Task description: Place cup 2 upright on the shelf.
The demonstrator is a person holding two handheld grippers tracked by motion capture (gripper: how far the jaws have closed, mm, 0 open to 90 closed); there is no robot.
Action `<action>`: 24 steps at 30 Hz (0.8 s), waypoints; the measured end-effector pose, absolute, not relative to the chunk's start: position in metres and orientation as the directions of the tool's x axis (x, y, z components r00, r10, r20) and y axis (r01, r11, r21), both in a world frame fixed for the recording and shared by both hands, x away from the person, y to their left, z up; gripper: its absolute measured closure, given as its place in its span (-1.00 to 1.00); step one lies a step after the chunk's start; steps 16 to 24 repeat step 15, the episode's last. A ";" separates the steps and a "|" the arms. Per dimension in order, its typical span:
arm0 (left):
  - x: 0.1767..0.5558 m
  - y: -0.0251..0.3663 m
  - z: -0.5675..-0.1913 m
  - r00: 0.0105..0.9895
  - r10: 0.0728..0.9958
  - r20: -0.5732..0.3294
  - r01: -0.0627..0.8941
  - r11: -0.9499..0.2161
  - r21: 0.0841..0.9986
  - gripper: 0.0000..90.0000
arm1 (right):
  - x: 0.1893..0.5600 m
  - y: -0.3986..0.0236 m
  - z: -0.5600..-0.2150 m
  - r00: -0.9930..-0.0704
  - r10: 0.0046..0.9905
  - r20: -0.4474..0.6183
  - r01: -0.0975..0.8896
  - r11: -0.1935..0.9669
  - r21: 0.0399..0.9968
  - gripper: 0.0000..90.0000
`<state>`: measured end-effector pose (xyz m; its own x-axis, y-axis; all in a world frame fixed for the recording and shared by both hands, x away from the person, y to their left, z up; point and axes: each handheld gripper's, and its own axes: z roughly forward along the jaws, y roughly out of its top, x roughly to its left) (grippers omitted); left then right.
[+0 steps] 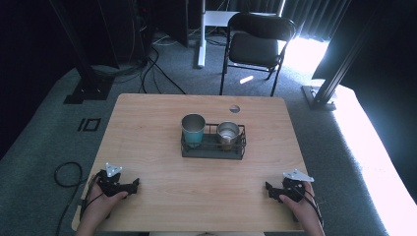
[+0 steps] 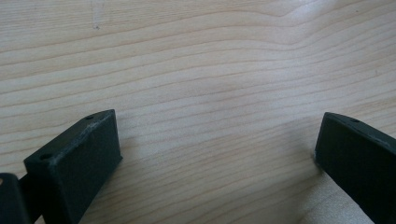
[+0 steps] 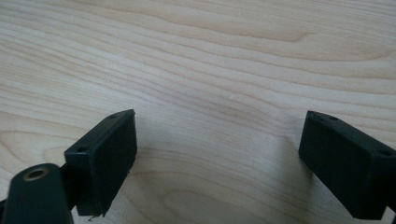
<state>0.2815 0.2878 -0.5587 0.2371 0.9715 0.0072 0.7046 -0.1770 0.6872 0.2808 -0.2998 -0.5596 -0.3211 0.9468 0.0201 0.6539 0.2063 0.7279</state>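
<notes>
Left gripper [image 1: 132,187] and right gripper [image 1: 269,191], jaws apart, rest near the table [image 1: 147,123] front edge.

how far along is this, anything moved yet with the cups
Nothing looks done: the teal cup and the metal cup both stand upright in the wire tray. Nothing is in hand: the left gripper and right gripper rest open near the table's near edge. Reaching and grasping remain.

Both forearms run off the bottom edge; the wire tray [image 1: 213,151] hides the bases of the teal cup [image 1: 193,130] and steel cup [image 1: 228,134].
</notes>
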 end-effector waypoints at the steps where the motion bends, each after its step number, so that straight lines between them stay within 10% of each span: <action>1: 0.282 0.288 -0.559 0.237 0.971 0.007 0.705 -0.177 0.687 -0.98 | 0.281 -0.299 -0.560 -0.320 0.947 0.014 0.655 0.210 0.726 -0.75; 24: 0.282 0.288 -0.559 0.237 0.971 0.007 0.704 -0.177 0.687 -0.98 | 0.281 -0.298 -0.560 -0.324 0.946 0.007 0.655 0.219 0.723 -0.75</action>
